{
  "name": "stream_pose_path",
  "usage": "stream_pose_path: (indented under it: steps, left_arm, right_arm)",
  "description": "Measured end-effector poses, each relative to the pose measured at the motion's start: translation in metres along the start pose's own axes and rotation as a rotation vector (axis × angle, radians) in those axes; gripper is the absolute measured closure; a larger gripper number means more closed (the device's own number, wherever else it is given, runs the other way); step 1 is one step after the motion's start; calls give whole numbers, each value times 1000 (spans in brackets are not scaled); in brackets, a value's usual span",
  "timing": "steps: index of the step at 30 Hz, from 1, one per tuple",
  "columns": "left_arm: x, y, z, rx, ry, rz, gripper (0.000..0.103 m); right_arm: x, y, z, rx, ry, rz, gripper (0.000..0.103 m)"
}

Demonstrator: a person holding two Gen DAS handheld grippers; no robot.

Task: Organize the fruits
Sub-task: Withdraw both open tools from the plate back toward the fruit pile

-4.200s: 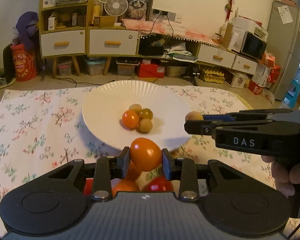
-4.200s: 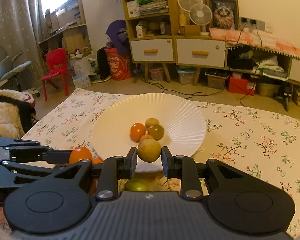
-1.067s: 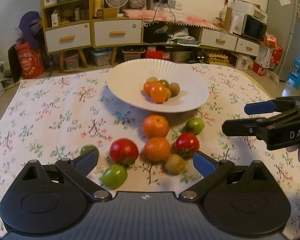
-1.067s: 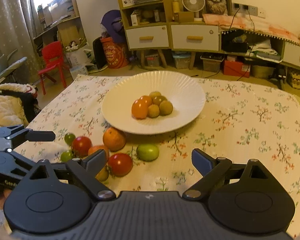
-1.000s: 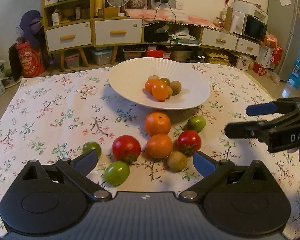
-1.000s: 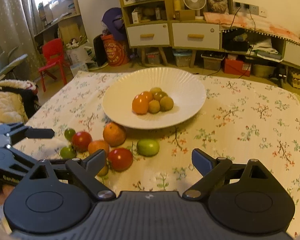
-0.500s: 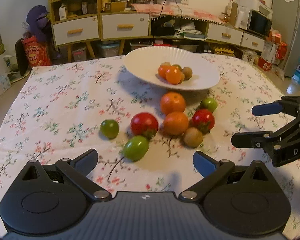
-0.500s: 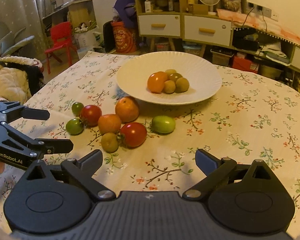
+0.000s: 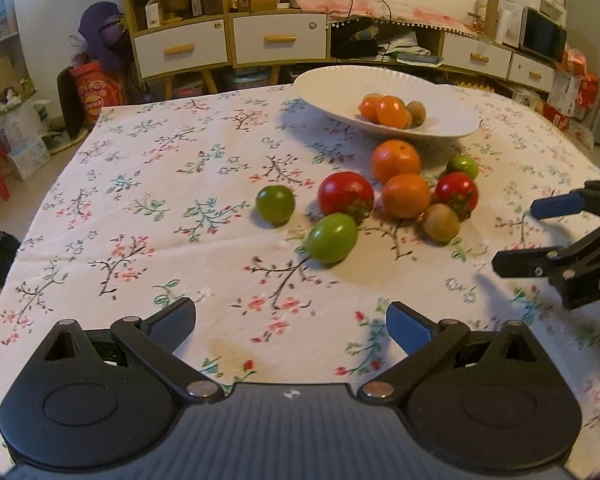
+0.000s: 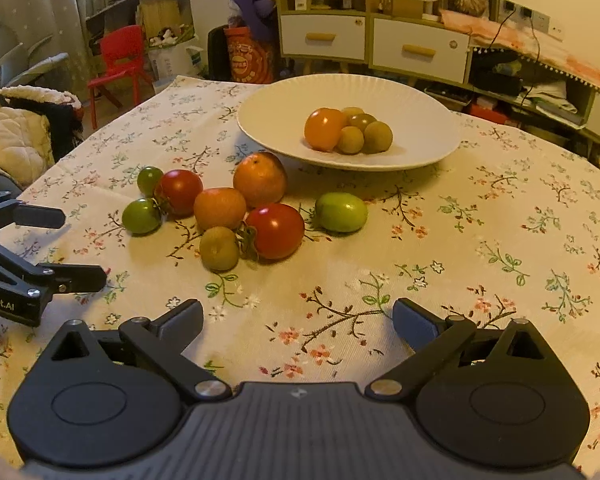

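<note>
A white plate (image 9: pixel 444 122) (image 10: pixel 420 120) at the far side of the floral tablecloth holds several small orange and brown fruits (image 9: pixel 392 110) (image 10: pixel 346 128). In front of it lie two oranges (image 9: pixel 396 156), two red tomatoes (image 9: pixel 346 196) (image 10: pixel 276 230), three green tomatoes (image 9: pixel 332 238) (image 10: pixel 340 212) and a brown kiwi (image 9: pixel 440 222) (image 10: pixel 219 248). My left gripper (image 9: pixel 290 324) (image 10: pixel 80 246) is open and empty, low over the cloth near the front left. My right gripper (image 10: pixel 298 316) (image 9: pixel 528 234) is open and empty, near the front right.
The tablecloth (image 9: pixel 160 200) covers the whole table. Behind the table stand a shelf unit with drawers (image 9: pixel 228 40), a red chair (image 10: pixel 116 64) and floor clutter.
Both grippers let go of their fruit into the plate, opened wide, then drew back and down toward the table's front. The loose fruits have not moved.
</note>
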State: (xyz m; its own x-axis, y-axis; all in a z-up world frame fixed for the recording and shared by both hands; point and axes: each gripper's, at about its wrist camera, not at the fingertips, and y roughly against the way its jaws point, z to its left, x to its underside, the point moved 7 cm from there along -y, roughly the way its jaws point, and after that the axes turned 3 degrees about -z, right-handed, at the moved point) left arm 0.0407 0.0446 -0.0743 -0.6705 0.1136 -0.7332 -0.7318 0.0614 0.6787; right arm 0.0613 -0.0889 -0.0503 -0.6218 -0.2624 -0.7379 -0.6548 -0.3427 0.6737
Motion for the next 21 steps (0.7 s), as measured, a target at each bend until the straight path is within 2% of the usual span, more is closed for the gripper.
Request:
stream_pose_path:
  steps: [8,21]
  left_arm:
    - [10,-1,7,9,26,-27,0]
    - [6,-6,10,-12,67,-59,0]
  right_arm:
    - [3,-3,-3,25,17,-31,0]
    - [-4,-10,-8,53,50,-86,2]
